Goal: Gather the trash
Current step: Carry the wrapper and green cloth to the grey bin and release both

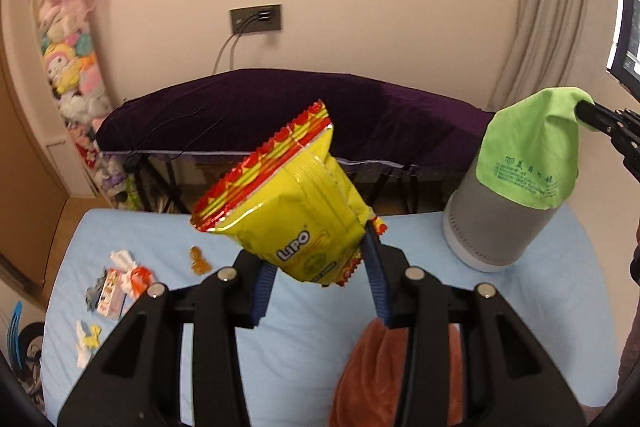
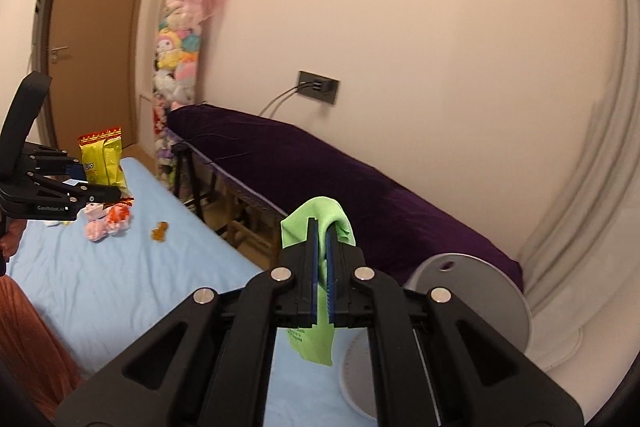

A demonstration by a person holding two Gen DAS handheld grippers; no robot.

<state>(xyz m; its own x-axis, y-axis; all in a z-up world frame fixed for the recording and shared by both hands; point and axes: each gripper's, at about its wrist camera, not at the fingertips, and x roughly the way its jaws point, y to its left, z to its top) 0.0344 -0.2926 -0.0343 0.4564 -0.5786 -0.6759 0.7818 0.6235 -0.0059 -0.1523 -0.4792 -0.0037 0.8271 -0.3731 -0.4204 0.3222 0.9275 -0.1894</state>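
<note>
My left gripper (image 1: 320, 267) is clamped on a yellow snack bag (image 1: 288, 211), its blue pads pressing the bag's lower end from both sides. The bag stands up out of the jaws, tilted to the left, with its red zigzag edge on top, and it hangs clear above the blue sheet (image 1: 520, 327). From the right wrist I see the same bag (image 2: 102, 161) held out to the left, over the far end of the sheet.

My right gripper (image 2: 322, 247) is closed tight on a green cloth (image 2: 320, 217). The cloth folds over the fingertips and a flap hangs below the jaws. In the left view the cloth (image 1: 532, 151) drapes in front of a grey cylinder (image 1: 492, 227) that stands on the sheet's right side.

More trash lies on the sheet at the left: a crumpled white and orange wrapper (image 1: 134, 273), a small brown scrap (image 1: 198, 261) just right of it, and a yellow and white scrap (image 1: 88, 341) nearer me. An orange-brown towel (image 1: 372, 379) lies under my left gripper. Behind the sheet runs a purple-covered bench (image 1: 280, 107) against the wall.
</note>
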